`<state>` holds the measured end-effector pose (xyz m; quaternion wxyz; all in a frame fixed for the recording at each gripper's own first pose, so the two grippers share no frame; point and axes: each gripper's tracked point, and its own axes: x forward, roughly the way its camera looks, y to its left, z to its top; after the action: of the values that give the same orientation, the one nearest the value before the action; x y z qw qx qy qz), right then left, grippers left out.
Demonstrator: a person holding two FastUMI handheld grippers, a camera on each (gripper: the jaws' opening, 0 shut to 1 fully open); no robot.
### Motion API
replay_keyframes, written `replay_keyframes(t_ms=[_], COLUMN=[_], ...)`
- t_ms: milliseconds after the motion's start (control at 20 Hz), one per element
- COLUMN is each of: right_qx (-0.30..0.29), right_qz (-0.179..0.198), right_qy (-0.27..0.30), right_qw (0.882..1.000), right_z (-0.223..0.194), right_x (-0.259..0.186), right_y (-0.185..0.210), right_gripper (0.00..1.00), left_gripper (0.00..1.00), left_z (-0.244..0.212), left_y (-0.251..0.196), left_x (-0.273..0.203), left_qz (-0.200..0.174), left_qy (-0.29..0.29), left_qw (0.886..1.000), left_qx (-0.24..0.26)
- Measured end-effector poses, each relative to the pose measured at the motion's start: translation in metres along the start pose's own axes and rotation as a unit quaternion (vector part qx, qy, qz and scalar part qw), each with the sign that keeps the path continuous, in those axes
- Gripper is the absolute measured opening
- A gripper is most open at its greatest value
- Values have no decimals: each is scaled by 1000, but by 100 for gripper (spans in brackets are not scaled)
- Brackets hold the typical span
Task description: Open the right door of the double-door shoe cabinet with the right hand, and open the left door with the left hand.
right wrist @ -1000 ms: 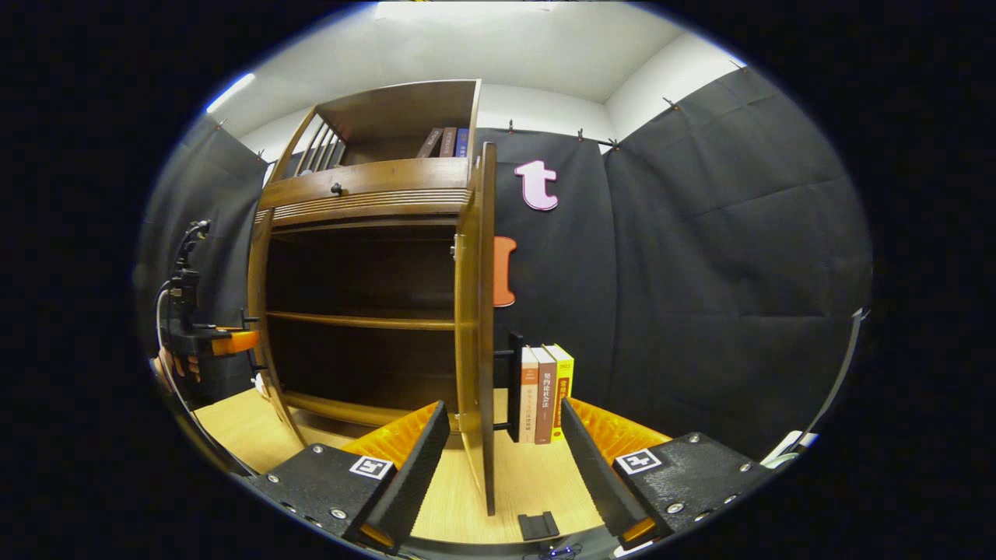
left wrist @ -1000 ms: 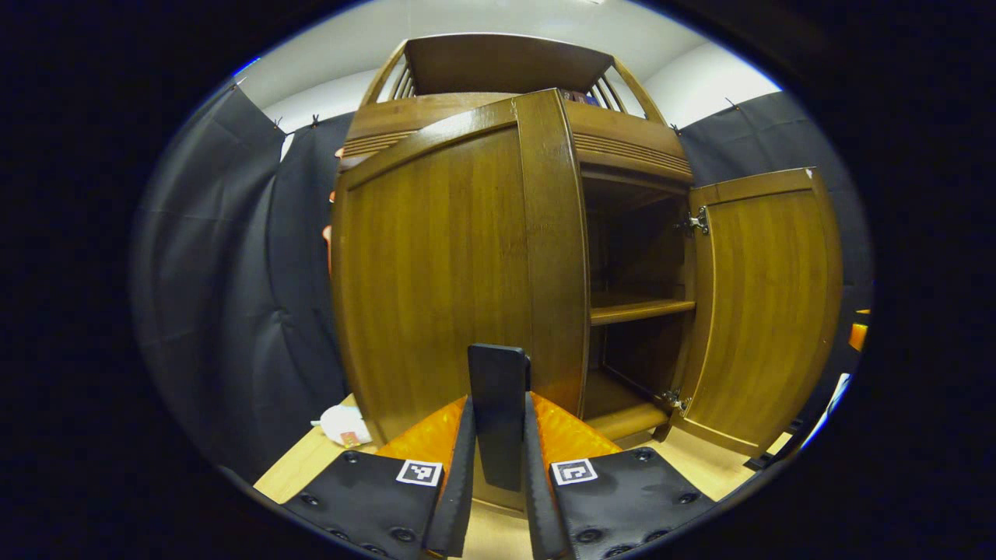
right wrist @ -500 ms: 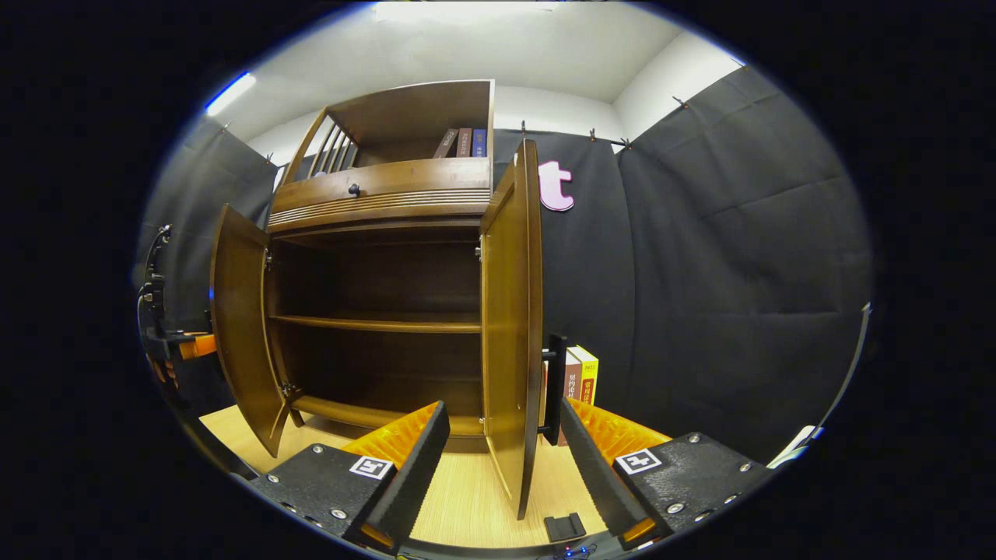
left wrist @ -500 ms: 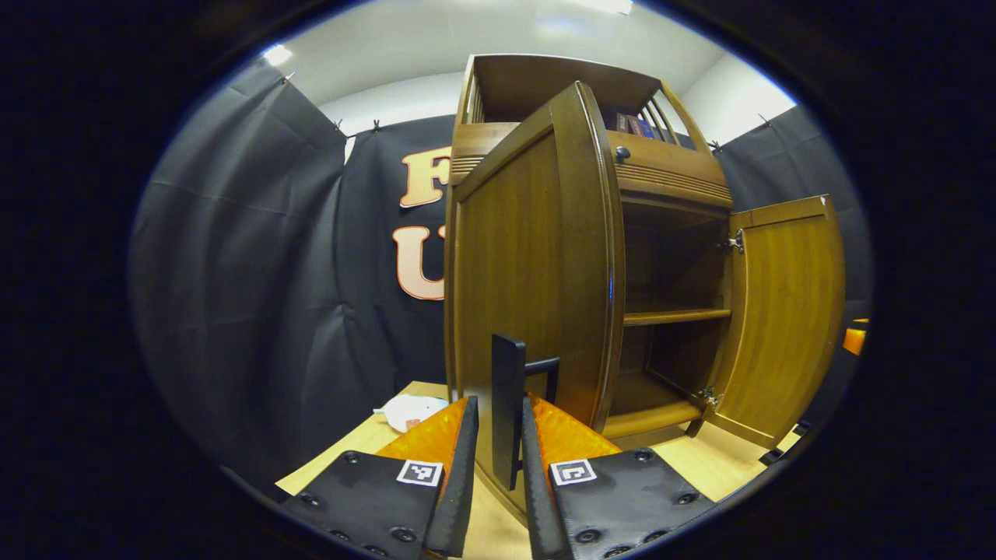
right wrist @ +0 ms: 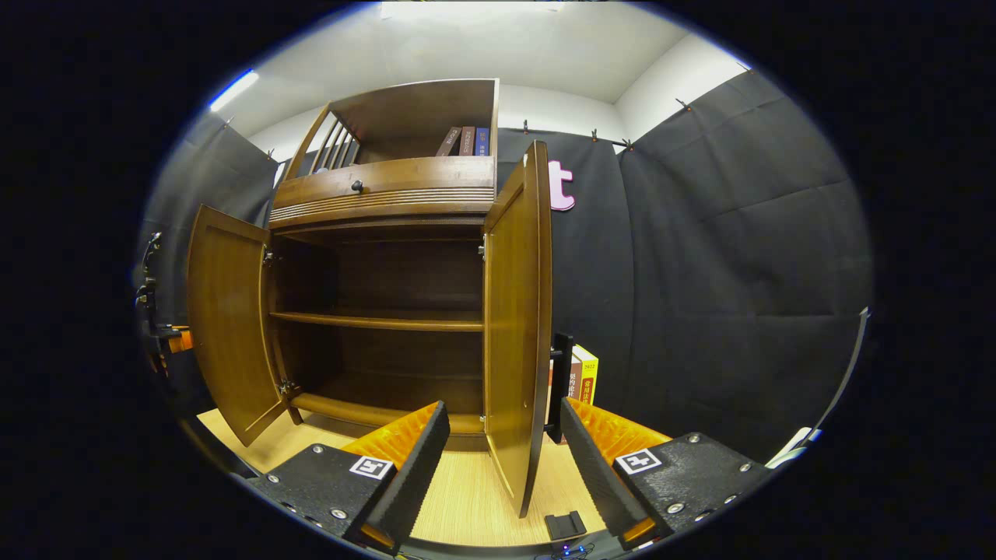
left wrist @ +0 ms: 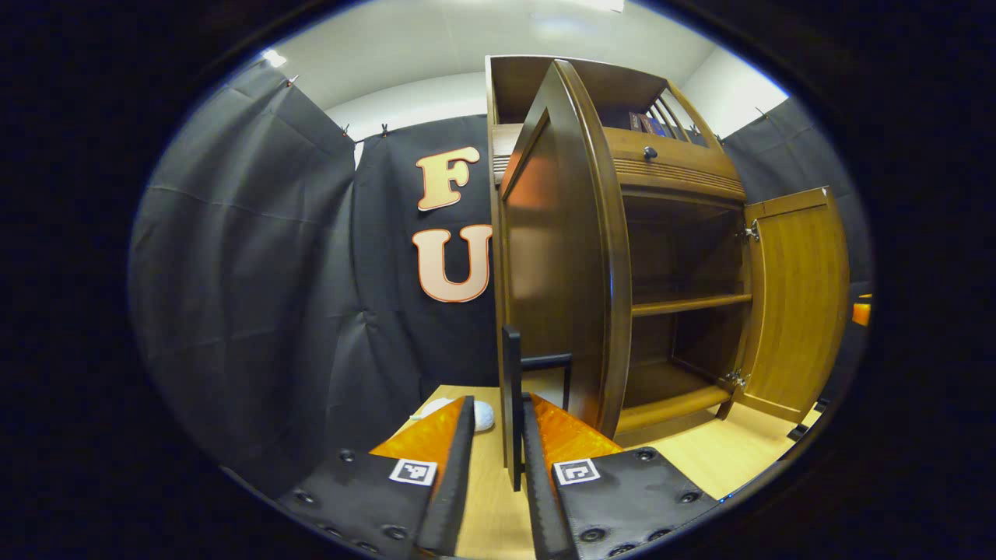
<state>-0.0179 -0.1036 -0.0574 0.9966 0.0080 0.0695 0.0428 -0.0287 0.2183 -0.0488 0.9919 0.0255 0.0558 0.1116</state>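
My shoe cabinet stands on the counter at 12 o'clock in the right gripper view, both doors swung out, its inner shelf bare. Books lean in the top rack. My left claw is clamped on the left door's handle. My right claw gapes wide, straddling the right door without touching.
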Motion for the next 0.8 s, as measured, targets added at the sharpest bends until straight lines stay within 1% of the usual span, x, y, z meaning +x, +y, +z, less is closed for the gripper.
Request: replay_keyframes(t_ms=[50, 100, 200, 250, 300, 400, 450, 500, 600, 750, 800], right_qx=[0, -1, -2, -3, -3, 0, 2, 4, 3, 1, 1], right_qz=[2, 4, 9, 11, 14, 17, 17, 18, 17, 23, 25], right_qy=[0, 0, 0, -1, -2, -3, -2, -1, 3, 10, 10], right_qw=[1000, 1000, 1000, 1000, 1000, 1000, 1000, 1000, 1000, 1000, 1000], right_z=[1, 2, 4, 5, 6, 7, 6, 5, 2, 0, 0], right_x=[1, 2, 4, 5, 6, 7, 7, 8, 10, 12, 11], right_y=[2, 5, 10, 12, 15, 20, 21, 23, 24, 31, 33], right_gripper=[88, 88, 89, 89, 89, 89, 89, 88, 88, 88, 89], left_gripper=[36, 40, 49, 64, 65, 72, 72, 75, 79, 82, 94], left_z=[1, 2, -1, -3, -2, 1, 4, 9, 20, 27, 29], left_y=[11, 19, 33, 40, 46, 56, 61, 63, 49, 29, 17], left_x=[-3, -6, -12, -15, -21, -36, -46, -55, -68, -73, -72], left_qz=[-1, 0, 9, 18, 33, 55, 66, 70, 57, 47, 39], left_qy=[-6, -6, -3, -2, -2, -3, -5, -11, -23, -24, -23], left_qw=[1000, 1000, 1000, 1000, 999, 998, 998, 997, 997, 998, 998], left_qx=[-2, -16, -28, -25, -21, -16, -18, -25, -44, -39, -39])
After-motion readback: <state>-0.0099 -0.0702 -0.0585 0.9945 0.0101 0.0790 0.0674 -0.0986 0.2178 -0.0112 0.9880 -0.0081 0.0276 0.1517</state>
